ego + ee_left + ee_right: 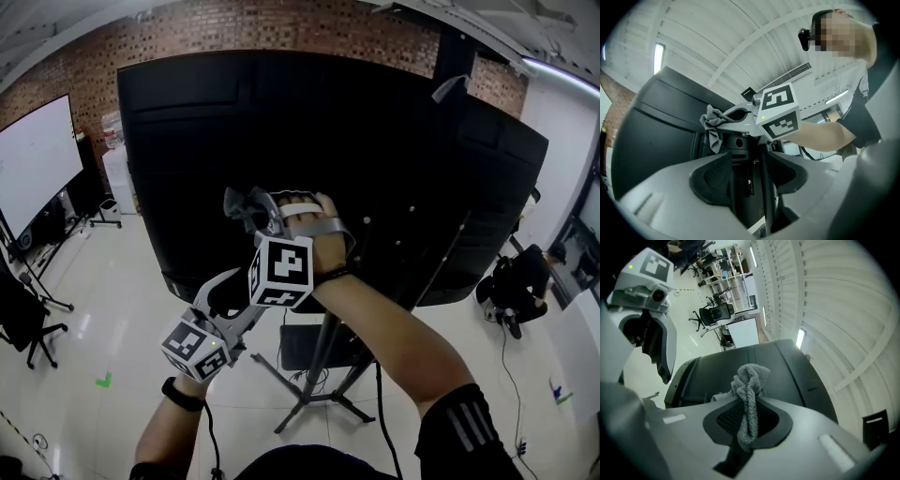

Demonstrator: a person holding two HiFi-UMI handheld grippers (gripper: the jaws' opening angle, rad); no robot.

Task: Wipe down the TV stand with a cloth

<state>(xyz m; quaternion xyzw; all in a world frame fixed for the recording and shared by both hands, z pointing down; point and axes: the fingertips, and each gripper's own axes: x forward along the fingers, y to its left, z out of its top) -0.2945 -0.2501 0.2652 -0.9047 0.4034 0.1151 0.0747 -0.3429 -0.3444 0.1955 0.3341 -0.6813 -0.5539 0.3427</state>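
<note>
Two grippers are being held up against the black TV [375, 131], and each view is adding something the others lack. The head view is showing the right gripper [251, 210] at the TV's middle, with the left gripper [221, 292] just below it, near the TV's lower edge. Only this view is taking in the tripod stand [319, 370] under the TV.

The right gripper view is looking along the right gripper [747, 420], whose jaws are closing tight on the cloth [749, 394]. The left gripper view is looking along the left gripper [747, 176], whose jaws are standing apart with nothing between them. From below, it is also catching the right gripper [731, 115] with the cloth [712, 127] dangling off its tip beside the TV [651, 126].

The cloth is grey and nubbly, bunching into a twisted rope. Its top is bulging past the jaws toward the TV [740, 357], and its tail is hanging down between them. Whether it is touching the TV cannot be told.

Pale floor [112, 309] is lying open to the TV's left. A whiteboard [33, 159] is standing well apart from the TV's left edge.
</note>
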